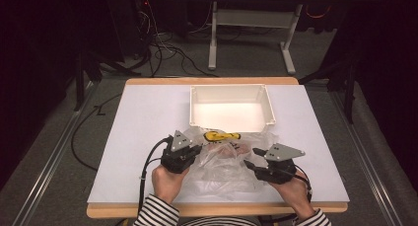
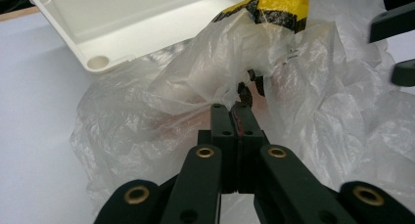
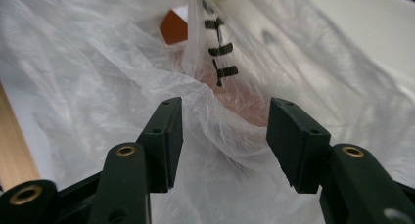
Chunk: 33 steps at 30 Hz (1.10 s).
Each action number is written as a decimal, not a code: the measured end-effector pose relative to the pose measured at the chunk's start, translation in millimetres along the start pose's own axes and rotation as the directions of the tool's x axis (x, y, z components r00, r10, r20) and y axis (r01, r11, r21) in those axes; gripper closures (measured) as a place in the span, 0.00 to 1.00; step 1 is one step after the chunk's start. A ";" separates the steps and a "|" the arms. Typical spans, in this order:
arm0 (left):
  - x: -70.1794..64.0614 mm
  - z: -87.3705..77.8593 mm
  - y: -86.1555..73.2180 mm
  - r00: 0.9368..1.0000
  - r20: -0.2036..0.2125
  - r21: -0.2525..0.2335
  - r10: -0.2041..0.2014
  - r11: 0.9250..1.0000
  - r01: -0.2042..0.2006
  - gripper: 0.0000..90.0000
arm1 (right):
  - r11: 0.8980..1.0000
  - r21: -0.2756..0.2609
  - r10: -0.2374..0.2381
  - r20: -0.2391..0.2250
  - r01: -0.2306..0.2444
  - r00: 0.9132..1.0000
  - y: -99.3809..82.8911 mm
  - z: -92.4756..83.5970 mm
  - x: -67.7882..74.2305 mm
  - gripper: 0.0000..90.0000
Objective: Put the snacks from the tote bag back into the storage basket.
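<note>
Left gripper (image 1: 190, 152) near-left on the counter (image 1: 148, 117), jaws clamped tight on a fold of the clear plastic bag (image 1: 222, 162). Right gripper (image 1: 252, 158) near-right, jaws apart, film bulging between them but not pinched. Bag lies crumpled between both grippers, yellow-black print (image 1: 220, 135) at its far edge. White bin (image 1: 231, 106) just beyond, touching the bag.

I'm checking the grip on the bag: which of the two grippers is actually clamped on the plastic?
The left gripper: its jaws are pressed together, pinching a fold of the clear plastic bag. The right gripper stands open, with plastic loose between its jaws.
</note>
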<state>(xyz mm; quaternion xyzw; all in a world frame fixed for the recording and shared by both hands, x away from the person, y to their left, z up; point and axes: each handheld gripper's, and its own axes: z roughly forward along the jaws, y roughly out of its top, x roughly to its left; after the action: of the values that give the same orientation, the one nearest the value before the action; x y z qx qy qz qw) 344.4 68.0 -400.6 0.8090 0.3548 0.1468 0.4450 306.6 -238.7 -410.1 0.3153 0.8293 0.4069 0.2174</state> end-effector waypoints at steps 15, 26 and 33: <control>0.4 -8.0 5.5 1.000 -0.013 -0.041 0.022 0.999 -0.023 1.00 | 0.998 0.052 0.028 -0.013 -0.028 1.000 -2.8 16.3 -15.8 1.00; 18.4 5.8 5.9 0.996 -0.068 -0.012 -0.049 0.999 0.049 1.00 | 0.995 -0.005 0.097 0.082 -0.097 0.992 -2.7 5.0 -39.3 1.00; 29.8 22.2 3.4 0.991 -0.103 0.019 -0.084 0.996 0.087 1.00 | 0.989 0.026 0.140 0.101 -0.144 0.985 -10.8 13.7 -49.0 1.00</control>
<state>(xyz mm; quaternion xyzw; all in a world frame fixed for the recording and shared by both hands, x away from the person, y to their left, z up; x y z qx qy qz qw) 379.3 74.1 -412.7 0.7897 0.4133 0.1646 0.4224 345.9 -270.7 -421.6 0.3970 0.7995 0.3915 0.2235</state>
